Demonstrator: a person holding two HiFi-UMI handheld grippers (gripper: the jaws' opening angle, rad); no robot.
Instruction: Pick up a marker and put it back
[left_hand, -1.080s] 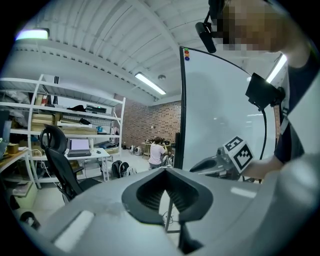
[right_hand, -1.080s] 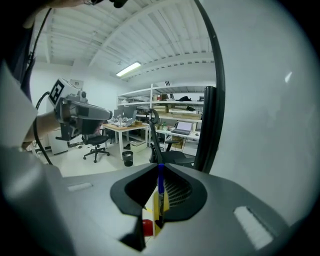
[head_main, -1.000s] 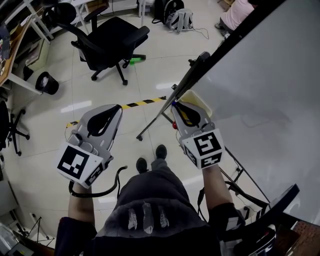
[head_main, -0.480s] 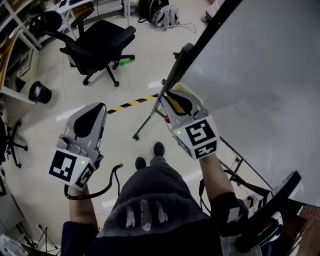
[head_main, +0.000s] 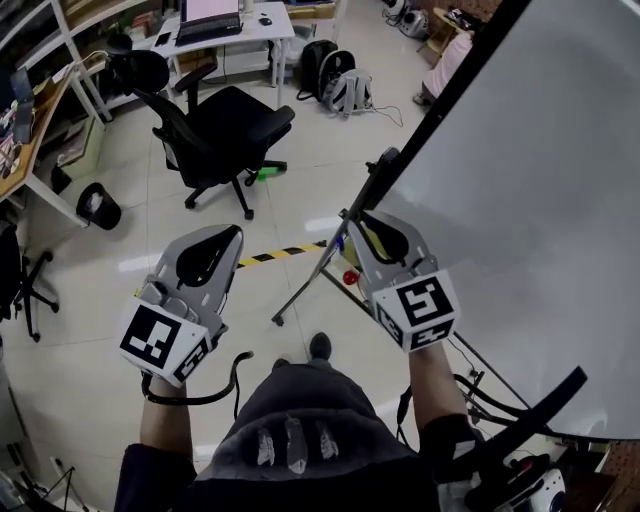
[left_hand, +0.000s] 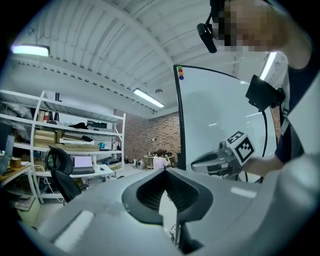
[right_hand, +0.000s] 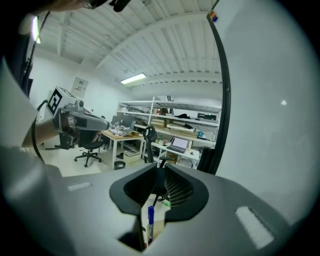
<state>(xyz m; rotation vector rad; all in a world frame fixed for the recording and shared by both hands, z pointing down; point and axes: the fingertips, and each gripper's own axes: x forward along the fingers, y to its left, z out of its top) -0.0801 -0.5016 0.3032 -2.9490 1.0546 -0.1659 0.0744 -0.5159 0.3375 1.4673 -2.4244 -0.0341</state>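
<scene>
The right hand-held gripper is clamped on a slim blue marker pen. The pen stands upright in the slot between its closed jaws, close beside the dark frame of the large white whiteboard. The left hand-held gripper hangs well apart to the left, its jaws pressed together on nothing. Beyond them, on the pale tiled floor, lies a yellow-and-black tape strip. Farther off stand a black wheeled office chair and a white tabletop.
</scene>
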